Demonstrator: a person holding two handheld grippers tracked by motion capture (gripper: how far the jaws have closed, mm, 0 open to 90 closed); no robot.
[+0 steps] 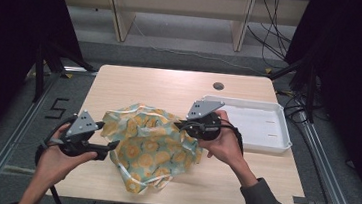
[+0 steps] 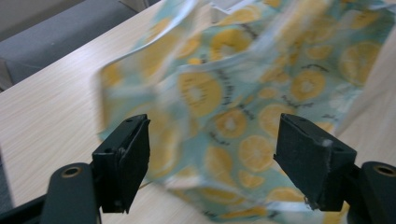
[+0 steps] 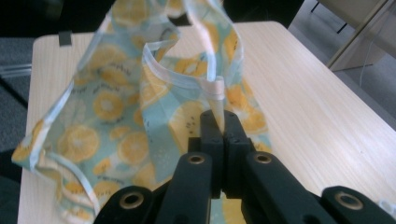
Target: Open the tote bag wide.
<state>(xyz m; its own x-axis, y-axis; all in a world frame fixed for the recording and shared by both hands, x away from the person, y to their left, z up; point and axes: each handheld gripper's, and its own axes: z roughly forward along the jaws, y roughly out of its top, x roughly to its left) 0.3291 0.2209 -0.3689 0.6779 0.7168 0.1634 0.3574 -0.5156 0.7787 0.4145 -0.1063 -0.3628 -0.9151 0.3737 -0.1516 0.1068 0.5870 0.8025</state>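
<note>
A light-blue cloth (image 1: 152,147) printed with lemon slices and edged in pale binding lies crumpled on the wooden table (image 1: 170,83). My right gripper (image 1: 180,126) is over the cloth's right side, shut on a strip of its pale hem. In the right gripper view the gripper (image 3: 223,123) pinches that hem, and the cloth (image 3: 107,107) hangs lifted from it. My left gripper (image 1: 108,150) is at the cloth's left edge. In the left gripper view its jaws (image 2: 212,135) stand wide apart, and the cloth (image 2: 233,93) beyond them is not pressed by either pad.
A white shallow tray (image 1: 265,146) sits at the table's right side, just behind the right hand. A round cable hole (image 1: 218,85) marks the table's far edge. Shelving and loose cables stand on the floor beyond.
</note>
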